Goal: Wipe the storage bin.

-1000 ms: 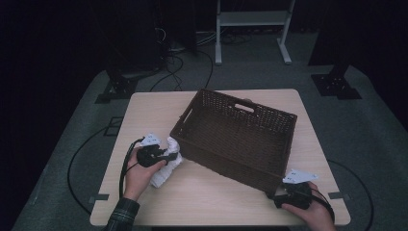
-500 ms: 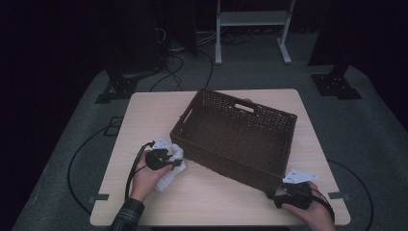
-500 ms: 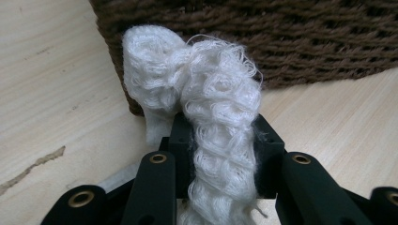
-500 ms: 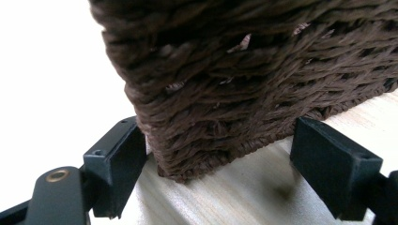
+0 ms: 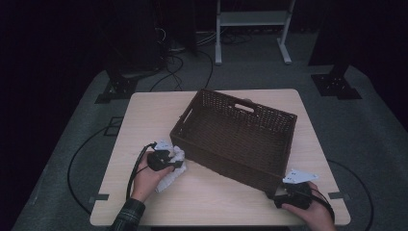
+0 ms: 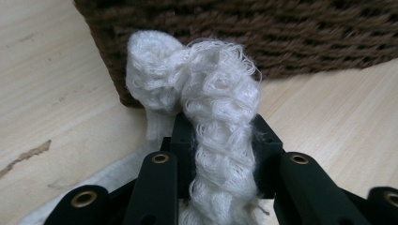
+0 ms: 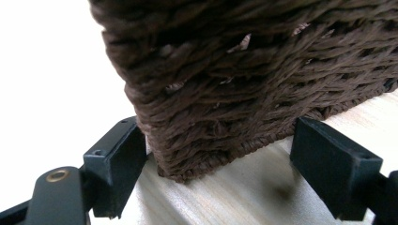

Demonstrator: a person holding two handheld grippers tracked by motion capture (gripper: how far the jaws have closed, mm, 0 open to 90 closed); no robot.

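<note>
A white fluffy cloth [image 6: 220, 108] is bunched and pinched between the jaws of my left gripper [image 6: 220, 136], which is shut on it. The cloth [image 5: 171, 177] lies on the table at the left near corner of a dark brown woven basket [image 5: 231, 161], with my left gripper [image 5: 172, 159] on top of it. My right gripper [image 5: 279, 193] sits at the basket's right near corner. There its jaws straddle the basket corner [image 7: 234, 70], open: the left pad [image 7: 119, 164] is close against the weave and the right pad [image 7: 328, 164] stands apart.
The basket stands askew on a light wooden table [image 5: 144, 110], with a handle slot in its far wall. Cables run over the grey floor at the left. A white metal stand [image 5: 250, 19] is behind the table.
My left gripper has shifted a little toward the near edge and right with the cloth in it. The right gripper and the basket have stayed put.
</note>
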